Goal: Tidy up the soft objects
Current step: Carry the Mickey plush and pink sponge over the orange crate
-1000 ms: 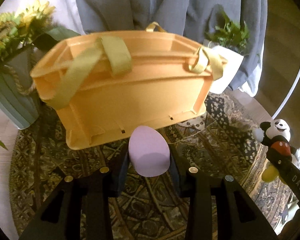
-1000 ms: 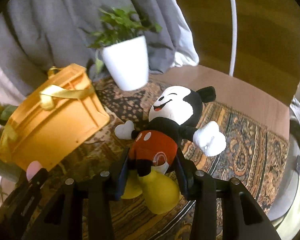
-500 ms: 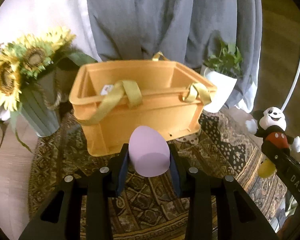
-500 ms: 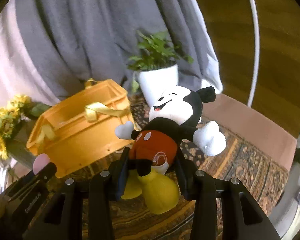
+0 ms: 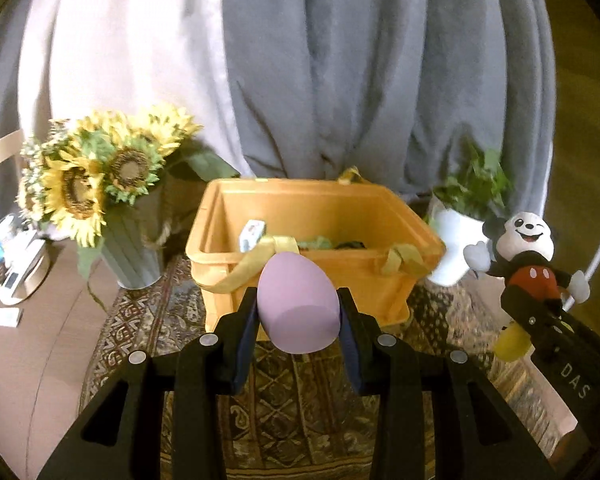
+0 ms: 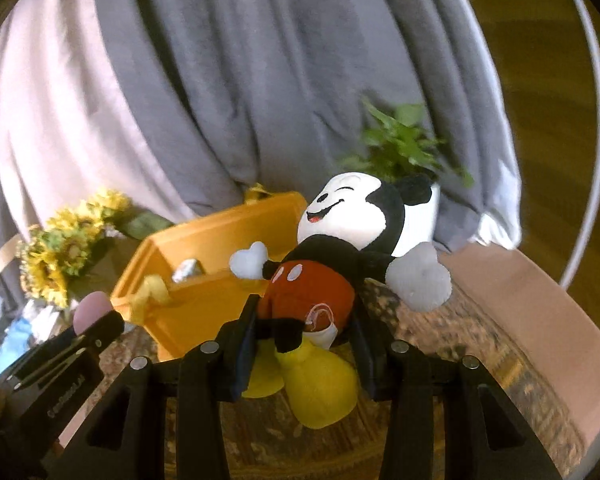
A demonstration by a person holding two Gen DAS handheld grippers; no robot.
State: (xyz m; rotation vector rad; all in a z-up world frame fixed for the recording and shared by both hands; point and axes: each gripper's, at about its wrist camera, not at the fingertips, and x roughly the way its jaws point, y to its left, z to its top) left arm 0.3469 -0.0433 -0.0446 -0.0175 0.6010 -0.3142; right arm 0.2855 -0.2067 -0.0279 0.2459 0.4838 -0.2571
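Observation:
My left gripper (image 5: 298,312) is shut on a lilac egg-shaped soft object (image 5: 298,306), held in the air just in front of the near wall of an orange basket (image 5: 316,280) with yellow-green strap handles. The basket holds a few small items. My right gripper (image 6: 304,320) is shut on a Mickey Mouse plush (image 6: 324,276) at its red shorts, held above the patterned rug, right of the basket (image 6: 204,292). The plush (image 5: 528,264) also shows at the right of the left wrist view, the lilac object (image 6: 92,308) at the left of the right wrist view.
A vase of sunflowers (image 5: 100,200) stands left of the basket. A white pot with a green plant (image 5: 460,236) stands to its right. Grey and white draped cloth (image 5: 340,72) hangs behind. A patterned rug (image 5: 300,400) covers the brown table; small items (image 5: 16,264) lie far left.
Both grippers have risen and pulled back with their objects. The basket now appears lower and farther, and its inside shows.

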